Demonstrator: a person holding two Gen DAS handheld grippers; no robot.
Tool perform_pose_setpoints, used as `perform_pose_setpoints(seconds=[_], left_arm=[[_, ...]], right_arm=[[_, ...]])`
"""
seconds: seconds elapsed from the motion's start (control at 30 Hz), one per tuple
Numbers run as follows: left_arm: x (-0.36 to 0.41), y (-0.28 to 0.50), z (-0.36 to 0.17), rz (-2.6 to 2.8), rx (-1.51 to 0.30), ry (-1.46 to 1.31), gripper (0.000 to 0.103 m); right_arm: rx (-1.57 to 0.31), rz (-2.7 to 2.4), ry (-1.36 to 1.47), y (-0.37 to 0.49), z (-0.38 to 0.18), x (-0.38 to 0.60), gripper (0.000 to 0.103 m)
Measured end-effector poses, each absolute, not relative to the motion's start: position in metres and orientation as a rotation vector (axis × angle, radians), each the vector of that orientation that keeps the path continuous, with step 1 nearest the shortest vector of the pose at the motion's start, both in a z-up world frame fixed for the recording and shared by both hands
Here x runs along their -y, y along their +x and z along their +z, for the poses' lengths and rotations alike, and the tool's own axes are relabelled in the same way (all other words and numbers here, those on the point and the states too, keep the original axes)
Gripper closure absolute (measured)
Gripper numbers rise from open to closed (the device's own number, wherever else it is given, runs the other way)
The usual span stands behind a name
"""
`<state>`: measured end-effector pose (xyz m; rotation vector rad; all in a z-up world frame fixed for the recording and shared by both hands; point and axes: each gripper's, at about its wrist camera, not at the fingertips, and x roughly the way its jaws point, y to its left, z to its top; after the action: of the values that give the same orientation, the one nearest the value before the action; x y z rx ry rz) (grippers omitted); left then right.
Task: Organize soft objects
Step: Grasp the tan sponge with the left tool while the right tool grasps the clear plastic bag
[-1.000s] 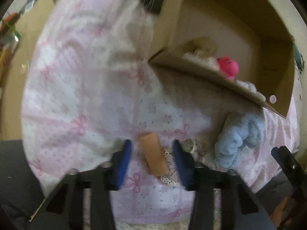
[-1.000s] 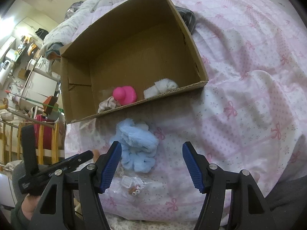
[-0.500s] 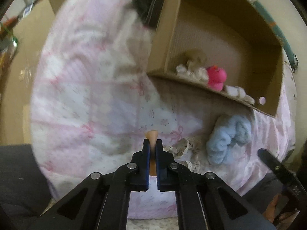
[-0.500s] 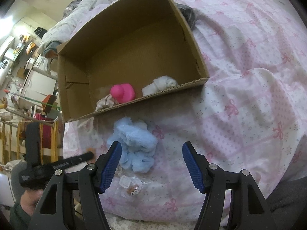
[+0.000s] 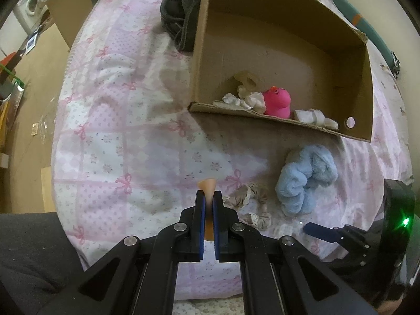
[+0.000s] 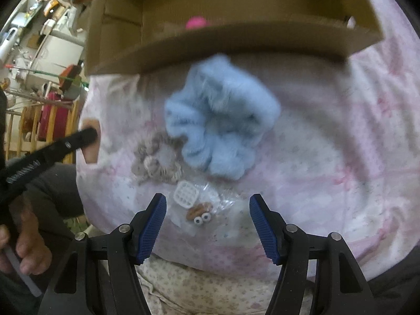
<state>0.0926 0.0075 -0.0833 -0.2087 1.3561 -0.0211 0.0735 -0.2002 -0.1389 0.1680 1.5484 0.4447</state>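
My left gripper (image 5: 208, 202) is shut on a small peach-orange soft piece (image 5: 208, 185) and holds it just above the pink bedspread. An open cardboard box (image 5: 366, 84) lies beyond it, holding a pink plush toy (image 5: 278, 101) and pale cloth bits (image 5: 246, 97). A fluffy light-blue scrunchie (image 5: 304, 181) (image 6: 220, 120) and a beige lace scrunchie (image 5: 249, 199) (image 6: 157, 162) lie in front of the box. My right gripper (image 6: 207, 223) is open and empty, low over a clear packet of small parts (image 6: 202, 204), just short of the blue scrunchie.
A dark bundle of clothing (image 5: 181, 23) lies left of the box. The bed's edge drops to the floor on the left, with cardboard (image 5: 68, 13) there. Furniture and clutter (image 6: 47, 52) stand beyond the bed in the right wrist view.
My left gripper closed on the peach-orange piece and lifted back a little. My right gripper moved forward and down toward the blue scrunchie and the packet, still open.
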Motion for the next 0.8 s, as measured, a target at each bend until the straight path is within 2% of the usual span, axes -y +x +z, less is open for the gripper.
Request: perform_pose_setpoints(seconds=[0.33, 0.37, 0.43, 0.57, 0.6, 0.8], left_arm=[[-0.003, 0.092, -0.082, -0.024, -1.342, -0.175, 0.098], [-0.003, 0.092, -0.082, -0.023, -1.342, -0.175, 0.098], [-0.004, 0.092, -0.082, -0.021, -1.340, -0.175, 0.098], [-0.008, 0.092, -0.082, -0.008, -1.340, -0.181, 0.098], [-0.008, 0.092, -0.082, -0.006, -1.339, -0.181, 0.098], [-0.009, 0.092, -0.084, 0.012, -1.336, -0.161, 0.098]], right_arm=[[-1.520, 0.457, -0.032, 0.070, -0.148, 0.160, 0.034], [-1.513, 0.460, -0.049, 0.069, -0.147, 0.156, 0.036], [-1.511, 0.488, -0.073, 0.066, -0.146, 0.148, 0.061], [-1.495, 0.511, -0.113, 0.058, -0.141, 0.138, 0.069], [-1.496, 0.514, -0.105, 0.057, -0.139, 0.139, 0.074], [-1.491, 0.549, -0.043, 0.052, -0.126, 0.151, 0.076]])
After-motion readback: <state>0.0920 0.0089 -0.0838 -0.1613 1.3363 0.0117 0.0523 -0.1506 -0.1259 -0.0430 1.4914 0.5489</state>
